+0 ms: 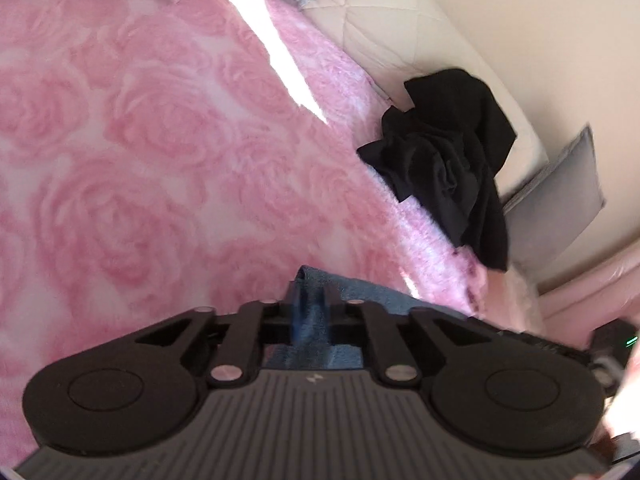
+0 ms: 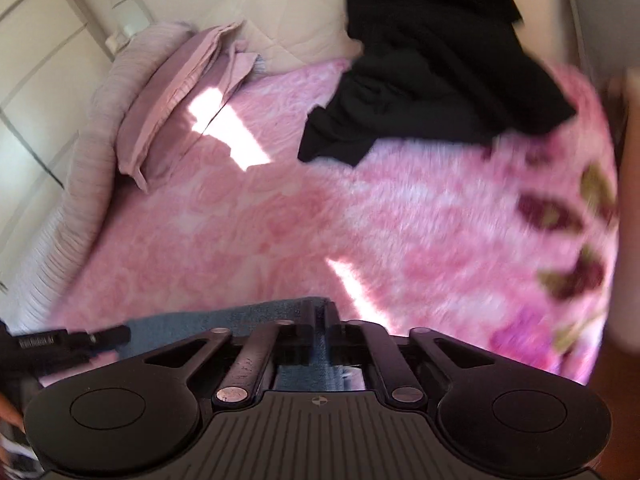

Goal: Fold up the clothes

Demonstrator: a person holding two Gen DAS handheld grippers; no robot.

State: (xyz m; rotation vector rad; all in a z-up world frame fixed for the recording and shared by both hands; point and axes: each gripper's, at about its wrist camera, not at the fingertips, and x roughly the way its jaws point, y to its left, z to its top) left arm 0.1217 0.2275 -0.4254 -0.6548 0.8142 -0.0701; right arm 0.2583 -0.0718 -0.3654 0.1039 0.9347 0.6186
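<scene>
A blue garment (image 1: 372, 292) lies at the near edge of the pink rose-patterned blanket (image 1: 160, 140). My left gripper (image 1: 312, 296) is shut on a fold of it, with blue cloth bunched between the jaws. In the right wrist view the same blue garment (image 2: 224, 320) stretches leftward, and my right gripper (image 2: 320, 320) is shut on its edge. The left gripper's tip (image 2: 80, 338) shows at the far left there. A crumpled black garment (image 1: 448, 164) lies at the blanket's far edge; it also shows in the right wrist view (image 2: 432, 64).
A cream quilted headboard (image 1: 384, 32) and wall run behind the bed. A grey cushion (image 1: 560, 192) leans beside the black garment. Folded mauve pillowcases (image 2: 176, 96) lie on a striped pillow (image 2: 96, 128) at the far left. A blanket border with dark flowers (image 2: 568, 240) is at the right.
</scene>
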